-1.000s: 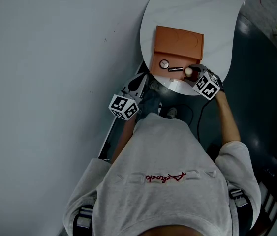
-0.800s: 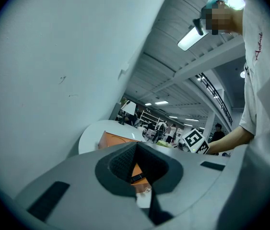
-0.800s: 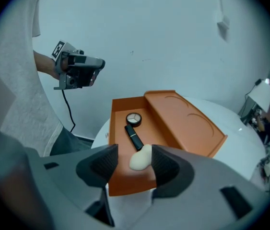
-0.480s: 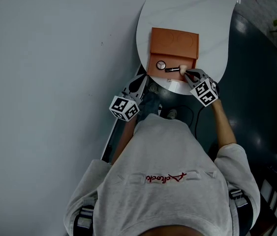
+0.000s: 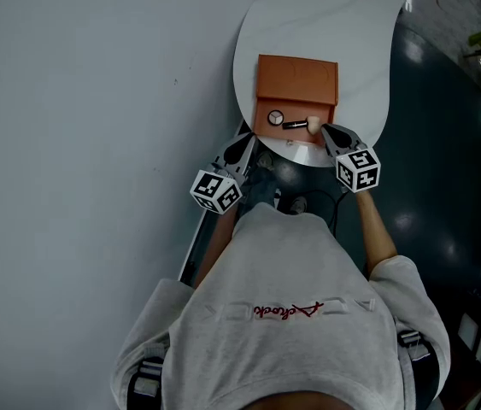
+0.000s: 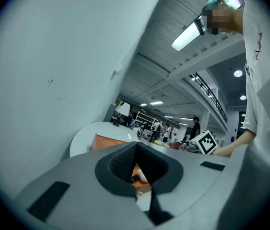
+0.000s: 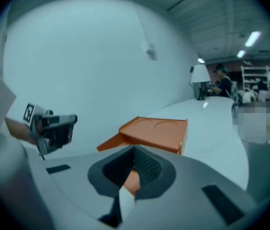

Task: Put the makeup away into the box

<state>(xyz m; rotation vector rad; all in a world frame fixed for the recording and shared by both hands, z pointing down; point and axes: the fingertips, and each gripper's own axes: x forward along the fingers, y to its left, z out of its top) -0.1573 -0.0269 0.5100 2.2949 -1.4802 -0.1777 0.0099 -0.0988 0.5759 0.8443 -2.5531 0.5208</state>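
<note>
On the round white tabletop, near its front edge: one orange box, lid raised, tray facing the person.

Contents, all lying in the tray:
- Round compact, at the left. Judged light, hard and smooth, so apt to slip, with possibly fragile contents. Best taken across its rim with gentle pressure.
- Dark tube, in the middle, lying on its side. Judged light, stiff and likely to roll. Best taken across its middle.
- Pale puff, at the right, touching or just beside the tube's end. Judged soft and yielding, needing only a light pinch.

No makeup was visible outside the box, and the lid was not yet shut. It looked stiff and hinged, best handled by its free edge.

Right tongs: just beside the tray's right end, jaws just closed together, nothing between them.

Left tongs: off the tabletop's near-left edge, jaws together and empty.
</note>
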